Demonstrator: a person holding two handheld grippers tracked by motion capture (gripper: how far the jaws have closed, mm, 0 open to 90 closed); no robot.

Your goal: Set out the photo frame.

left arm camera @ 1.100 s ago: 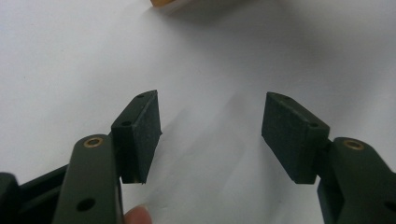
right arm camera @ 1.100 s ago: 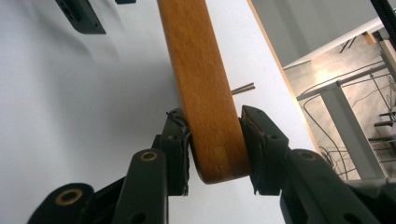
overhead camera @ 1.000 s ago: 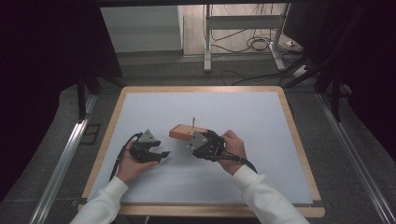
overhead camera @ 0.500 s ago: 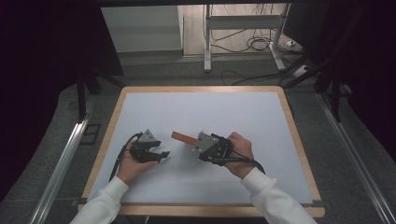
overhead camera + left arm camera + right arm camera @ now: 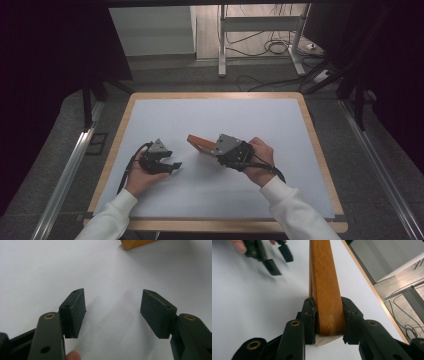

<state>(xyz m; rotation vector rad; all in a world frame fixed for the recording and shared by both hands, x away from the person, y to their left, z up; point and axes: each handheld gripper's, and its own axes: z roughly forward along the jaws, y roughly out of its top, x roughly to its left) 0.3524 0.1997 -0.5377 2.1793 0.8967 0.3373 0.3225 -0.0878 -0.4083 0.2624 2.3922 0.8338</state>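
Note:
A wooden block (image 5: 199, 144) of orange-brown colour is clamped at one end between the pads of my right gripper (image 5: 212, 149), its far end pointing left toward the table's middle. In the right gripper view the block (image 5: 325, 290) runs up and away from my right gripper (image 5: 328, 315), whose pads press both its sides. Those jaws have just opened a touch, with the block still clamped between them. My left gripper (image 5: 172, 166) rests on the white mat, open and with nothing in it (image 5: 112, 308). A corner of the block (image 5: 136, 243) lies beyond it.
The white mat (image 5: 240, 115) covers a table with a wooden rim (image 5: 215, 95). Metal rails (image 5: 65, 175) run along both sides. A metal stand and cables (image 5: 270, 47) sit on the floor beyond the far edge. In the right gripper view, the left gripper (image 5: 277, 258) shows at top left.
My right hand has risen a little and drifted right with the block in its jaws. The left hand and its gripper have stayed put.

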